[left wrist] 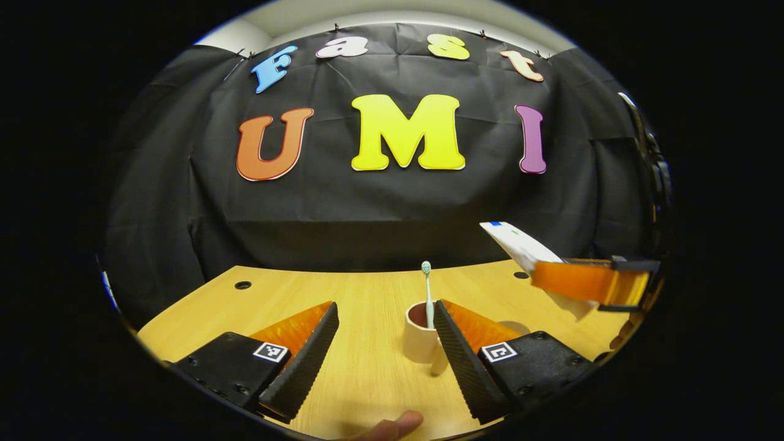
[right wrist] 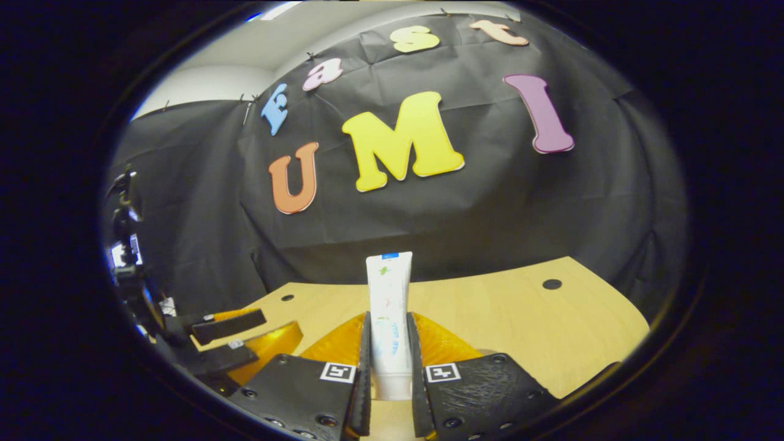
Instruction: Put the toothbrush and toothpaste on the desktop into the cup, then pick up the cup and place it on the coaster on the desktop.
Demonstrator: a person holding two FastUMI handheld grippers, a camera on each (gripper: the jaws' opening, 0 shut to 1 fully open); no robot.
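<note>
right gripper (right wrist: 388,361) clamped on the toothpaste (right wrist: 388,318) standing upright, left gripper (left wrist: 383,343) wide open near the cup (left wrist: 420,337)

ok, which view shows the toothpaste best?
Right gripper view: the toothpaste stands upright and centred, clamped between the right hand-held gripper's fingers. The left gripper view shows it off to the side, tilted and partly hidden by that gripper.
</note>
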